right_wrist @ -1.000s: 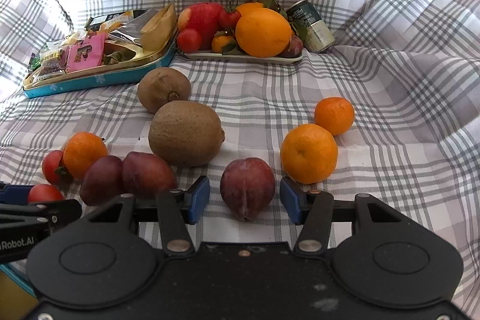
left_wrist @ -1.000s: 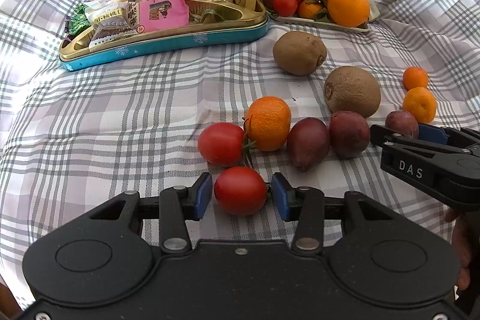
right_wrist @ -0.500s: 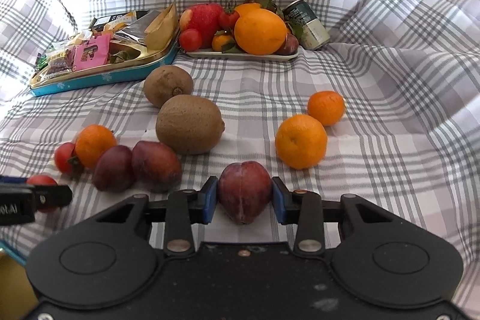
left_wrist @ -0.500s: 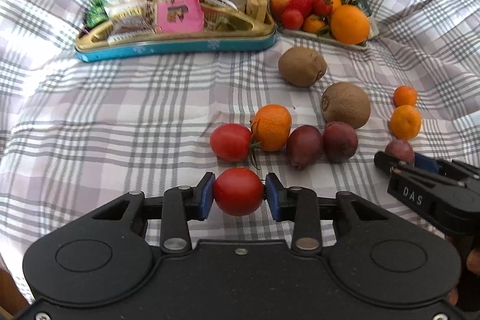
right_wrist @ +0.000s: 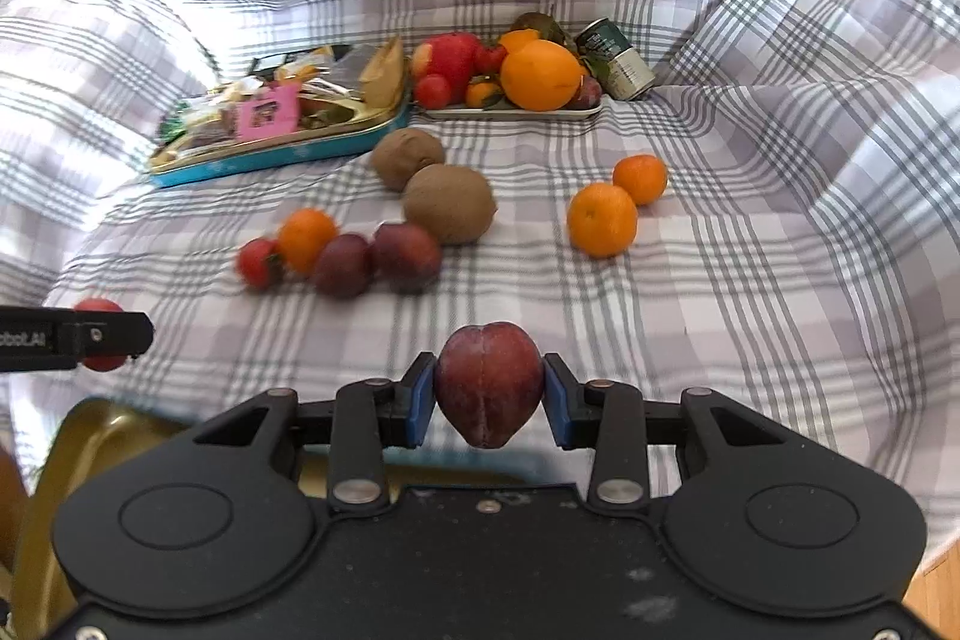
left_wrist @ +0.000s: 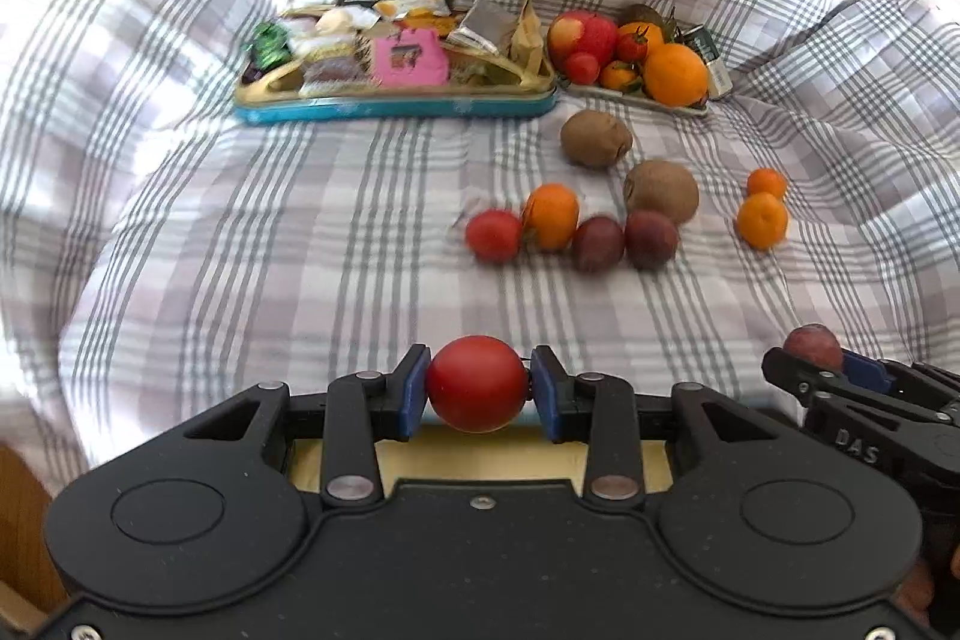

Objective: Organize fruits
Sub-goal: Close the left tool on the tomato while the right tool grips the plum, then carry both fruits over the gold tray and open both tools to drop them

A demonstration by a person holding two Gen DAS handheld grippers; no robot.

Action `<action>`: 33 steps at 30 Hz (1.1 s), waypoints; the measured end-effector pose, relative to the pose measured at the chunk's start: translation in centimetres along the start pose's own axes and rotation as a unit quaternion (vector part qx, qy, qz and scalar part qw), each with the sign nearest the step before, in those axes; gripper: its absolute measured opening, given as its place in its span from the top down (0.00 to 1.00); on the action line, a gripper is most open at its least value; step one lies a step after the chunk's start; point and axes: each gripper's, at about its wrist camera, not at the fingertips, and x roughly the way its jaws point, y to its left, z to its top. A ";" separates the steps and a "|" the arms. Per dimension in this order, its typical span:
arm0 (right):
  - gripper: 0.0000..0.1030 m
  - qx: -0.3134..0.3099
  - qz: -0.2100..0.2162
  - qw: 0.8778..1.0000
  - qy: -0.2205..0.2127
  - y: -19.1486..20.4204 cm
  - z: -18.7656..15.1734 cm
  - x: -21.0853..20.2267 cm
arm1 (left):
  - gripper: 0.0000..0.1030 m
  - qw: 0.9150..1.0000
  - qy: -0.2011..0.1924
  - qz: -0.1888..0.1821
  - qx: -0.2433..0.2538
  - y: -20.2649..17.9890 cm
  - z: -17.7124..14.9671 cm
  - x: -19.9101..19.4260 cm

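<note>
Holding a red tomato (left_wrist: 477,383) up off the checked cloth (left_wrist: 300,250), the left gripper (left_wrist: 478,388) has its jaws pinching it from both sides. The right gripper (right_wrist: 489,400) has its jaws pinching a dark plum (right_wrist: 489,391), and it is up in the air too. Out on the cloth lie another tomato (left_wrist: 493,235), a small orange (left_wrist: 551,215) and two more plums (left_wrist: 597,244) in a row, all touching. Two brown kiwis (left_wrist: 660,192) sit just behind them. Two little oranges (right_wrist: 602,219) sit off to the right, side by side. At the back is a blue tin (left_wrist: 390,106) full of snacks, and next to it a plate (right_wrist: 510,112) piled with fruit. A can (right_wrist: 615,60) lies beside the plate
</note>
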 end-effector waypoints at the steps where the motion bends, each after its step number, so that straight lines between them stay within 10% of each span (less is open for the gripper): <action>1: 0.62 0.001 0.004 1.000 0.000 0.1 -0.4 -0.7 | 0.57 1.000 0.004 -0.001 -0.002 0.1 -0.5 -0.3; 18: 0.62 -0.046 0.048 0.998 0.006 0.9 -8.1 -9.0 | 0.57 0.999 0.053 0.003 -0.004 -1.3 -8.1 -4.4; 33: 0.62 -0.058 0.072 0.994 0.054 1.6 -9.1 -8.2 | 0.57 0.996 0.080 0.015 -0.038 -0.5 -10.3 -4.2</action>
